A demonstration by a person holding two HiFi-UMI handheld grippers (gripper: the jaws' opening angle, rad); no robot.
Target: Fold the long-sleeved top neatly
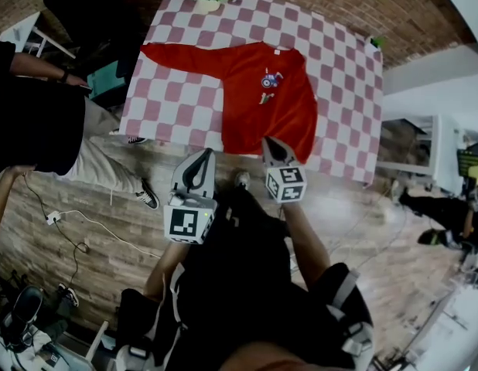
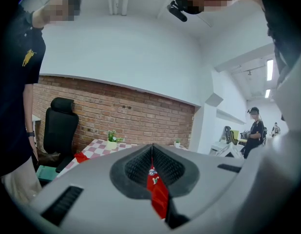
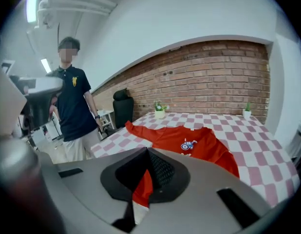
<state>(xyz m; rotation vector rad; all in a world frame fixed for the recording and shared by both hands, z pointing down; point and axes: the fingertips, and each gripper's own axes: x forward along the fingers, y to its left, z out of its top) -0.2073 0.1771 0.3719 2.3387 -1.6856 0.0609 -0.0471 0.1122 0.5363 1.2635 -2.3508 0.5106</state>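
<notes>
Keeping clear of the bystander in a dark shirt (image 1: 34,122) at far left. Holding left gripper (image 1: 201,158) off the near table edge, jaws pressed together on nothing, probably waiting its turn. Noting red long-sleeved cotton top (image 1: 262,99) lying flat on pink-and-white checked tablecloth (image 1: 177,103), one sleeve stretching left, hem reaching near edge. Hovering right gripper (image 1: 272,142) over that hem, jaws closed, no cloth seen pinched, likely staging a pickup. Leaving bare checks rightward for folding.

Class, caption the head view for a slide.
Right tool pinches the hem of the red top on a checked table.
</notes>
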